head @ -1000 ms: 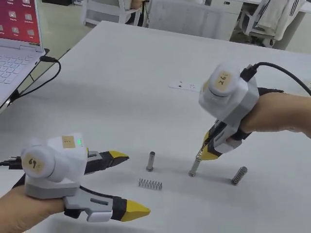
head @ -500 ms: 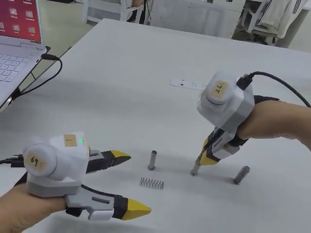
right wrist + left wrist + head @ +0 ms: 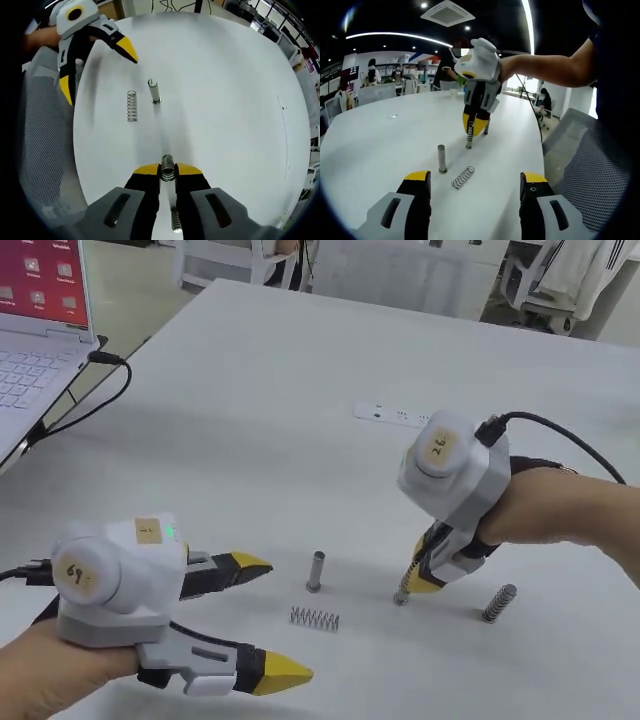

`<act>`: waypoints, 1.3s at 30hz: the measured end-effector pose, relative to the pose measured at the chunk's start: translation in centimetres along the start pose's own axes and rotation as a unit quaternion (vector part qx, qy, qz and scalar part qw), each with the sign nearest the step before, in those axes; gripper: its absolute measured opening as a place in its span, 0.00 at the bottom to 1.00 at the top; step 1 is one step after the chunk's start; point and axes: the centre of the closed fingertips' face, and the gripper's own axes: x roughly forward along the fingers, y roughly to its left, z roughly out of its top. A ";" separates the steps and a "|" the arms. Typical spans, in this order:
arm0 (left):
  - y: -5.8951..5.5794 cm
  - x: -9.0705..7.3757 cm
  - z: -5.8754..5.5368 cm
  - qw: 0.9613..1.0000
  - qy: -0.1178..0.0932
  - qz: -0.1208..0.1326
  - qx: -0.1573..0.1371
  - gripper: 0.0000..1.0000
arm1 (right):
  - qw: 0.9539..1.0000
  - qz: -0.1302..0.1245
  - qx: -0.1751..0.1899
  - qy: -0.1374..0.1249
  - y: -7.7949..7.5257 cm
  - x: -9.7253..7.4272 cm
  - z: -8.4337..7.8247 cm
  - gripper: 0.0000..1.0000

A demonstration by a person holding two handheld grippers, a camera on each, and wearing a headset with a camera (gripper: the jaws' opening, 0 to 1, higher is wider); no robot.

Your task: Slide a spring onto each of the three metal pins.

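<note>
Right gripper [image 3: 425, 576]: jaws pinched narrow on a short coiled steel spring [image 3: 168, 166], gripped at its upper coils so the lower coils are free to take the pin
Held spring position: upright, directly over the middle grey metal pin [image 3: 402, 594]; its lower end looks started on the pin top, but the yellow tips hide how far down it sits
Reason for approach: you come in steeply from above, along the pin's axis; a slanted spring would probably catch on the pin's edge
Spring-covered pin [image 3: 497, 602]: to the right of the middle pin, already sleeved, so one of three is judged done
Bare grey metal pin [image 3: 316, 571]: upright to the left of the middle pin, no spring on it
Loose coiled steel spring [image 3: 314, 618]: lying on its side on the white table [image 3: 250, 460], just in front of the bare pin, handy for the last fit
Left gripper [image 3: 265, 618]: jaws spread wide with nothing between them, low and near you, tips aimed toward the loose spring; well apart from the right gripper, likely parked out of its way
Step in hand: second spring going on, third pending
Risk: if you release before the coils seat, the spring may tip off the pin
</note>
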 end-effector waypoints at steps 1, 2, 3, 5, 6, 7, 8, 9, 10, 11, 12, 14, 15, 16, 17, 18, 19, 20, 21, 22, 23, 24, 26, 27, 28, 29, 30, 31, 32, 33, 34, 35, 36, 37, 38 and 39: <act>0.0 0.0 0.0 1.000 0.000 0.000 0.000 0.68 | 1.000 -0.001 0.001 0.000 -0.1 0.1 0.0 0.09; 0.0 0.0 0.0 1.000 0.000 0.000 0.000 0.68 | 1.000 0.000 0.001 0.000 0.0 0.3 -0.1 0.09; 0.0 0.0 0.0 1.000 0.000 0.000 0.000 0.68 | 1.000 -0.001 0.001 0.000 0.0 0.3 -0.1 0.09; -0.1 0.1 0.1 1.000 0.000 -0.001 0.001 0.68 | 1.000 -0.002 0.002 0.000 -0.1 0.6 -0.2 0.09; -0.1 0.1 0.1 1.000 0.000 -0.001 0.000 0.67 | 1.000 -0.001 0.002 0.001 0.0 0.6 -0.2 0.09; -0.1 0.1 0.1 1.000 0.000 0.000 0.000 0.67 | 1.000 -0.002 0.001 0.002 0.0 0.7 -0.3 0.09; -0.1 0.1 0.1 1.000 0.000 0.000 0.000 0.67 | 1.000 -0.003 0.000 0.001 0.0 0.8 -0.3 0.09; -0.1 0.0 0.0 1.000 0.000 0.000 0.000 0.67 | 1.000 -0.003 0.001 -0.001 0.0 0.9 -0.3 0.09; -0.1 0.0 0.0 1.000 0.001 0.000 0.000 0.67 | 1.000 -0.002 0.004 -0.001 0.0 0.9 -0.3 0.09; -0.1 0.0 0.0 1.000 0.001 -0.001 0.000 0.67 | 1.000 -0.001 0.005 0.000 0.0 1.1 -0.4 0.09; -0.2 0.0 0.0 1.000 0.002 -0.001 0.000 0.67 | 1.000 -0.001 0.005 0.001 0.0 1.1 -0.5 0.09; -0.2 0.0 0.0 1.000 0.003 -0.001 0.001 0.67 | 1.000 0.000 0.005 0.001 0.1 1.3 -0.6 0.09; -0.1 0.0 0.0 1.000 0.002 -0.001 0.000 0.67 | 1.000 0.000 0.006 0.000 0.1 1.4 -0.6 0.09; -0.1 0.0 0.0 1.000 0.002 0.000 0.000 0.67 | 1.000 0.000 0.008 -0.001 0.2 1.4 -0.6 0.09; -0.1 0.0 0.0 1.000 0.002 0.000 0.000 0.67 | 1.000 0.001 0.009 -0.001 0.2 1.5 -0.7 0.09; -0.1 0.0 0.0 1.000 0.003 0.000 0.001 0.67 | 1.000 0.002 0.011 -0.001 0.3 1.6 -0.7 0.09; -0.1 0.0 0.0 1.000 0.003 0.000 0.001 0.67 | 1.000 0.003 0.011 -0.003 0.3 1.6 -0.7 0.09; -0.2 0.0 0.0 1.000 0.003 -0.001 0.001 0.67 | 1.000 0.002 0.012 -0.005 0.3 1.6 -0.6 0.09; -0.2 0.1 0.0 1.000 0.003 -0.001 0.000 0.67 | 1.000 0.002 0.012 -0.005 0.3 1.6 -0.6 0.09; -0.2 0.1 -0.1 1.000 0.003 -0.001 0.000 0.67 | 1.000 0.001 0.012 -0.005 0.3 1.6 -0.6 0.09; -0.2 0.1 -0.1 1.000 0.004 -0.001 0.000 0.67 | 1.000 0.001 0.012 -0.005 0.3 1.6 -0.6 0.09; -0.2 0.1 -0.1 1.000 0.003 -0.001 0.000 0.67 | 1.000 0.001 0.013 -0.006 0.3 1.6 -0.6 0.09; -0.2 0.1 -0.1 1.000 0.002 -0.001 0.000 0.67 | 1.000 0.001 0.013 -0.005 0.2 1.7 -0.6 0.09; -0.2 0.1 -0.1 1.000 0.002 -0.001 0.000 0.67 | 1.000 0.000 0.013 -0.005 0.2 1.7 -0.6 0.09; -0.2 0.1 -0.1 1.000 0.002 0.000 -0.001 0.67 | 1.000 0.001 0.014 -0.005 0.3 1.7 -0.6 0.09; -0.1 0.1 -0.1 1.000 0.002 0.000 -0.001 0.67 | 1.000 0.002 0.015 -0.005 0.3 1.8 -0.6 0.09; -0.1 0.1 -0.1 1.000 0.002 0.000 -0.001 0.67 | 1.000 0.002 0.015 -0.005 0.3 1.8 -0.6 0.10; -0.1 0.1 -0.1 1.000 0.002 0.000 -0.001 0.67 | 1.000 0.001 0.015 -0.005 0.3 1.8 -0.7 0.10; -0.1 0.1 -0.1 1.000 0.002 0.001 -0.001 0.67 | 1.000 0.001 0.016 -0.005 0.3 1.8 -0.7 0.10; -0.1 0.1 -0.1 1.000 0.002 0.000 -0.001 0.67 | 1.000 0.001 0.018 -0.005 0.2 1.9 -0.8 0.11; -0.1 0.1 -0.1 1.000 0.002 0.001 -0.001 0.67 | 1.000 0.000 0.019 -0.006 0.2 1.9 -0.8 0.11; -0.1 0.1 -0.1 1.000 0.002 0.001 -0.002 0.67 | 1.000 0.000 0.020 -0.006 0.2 1.8 -0.8 0.11; -0.1 0.1 -0.1 1.000 0.002 0.000 -0.002 0.67 | 1.000 0.000 0.021 -0.007 0.2 1.8 -0.9 0.11; -0.1 0.1 -0.1 1.000 0.002 0.000 -0.002 0.67 | 1.000 -0.001 0.022 -0.008 0.2 1.8 -0.9 0.12; -0.1 0.2 -0.2 1.000 0.002 0.000 -0.002 0.67 | 1.000 -0.001 0.023 -0.009 0.2 1.8 -0.9 0.12; -0.1 0.2 -0.2 1.000 0.003 0.000 -0.002 0.67 | 1.000 -0.002 0.024 -0.010 0.3 1.8 -1.0 0.13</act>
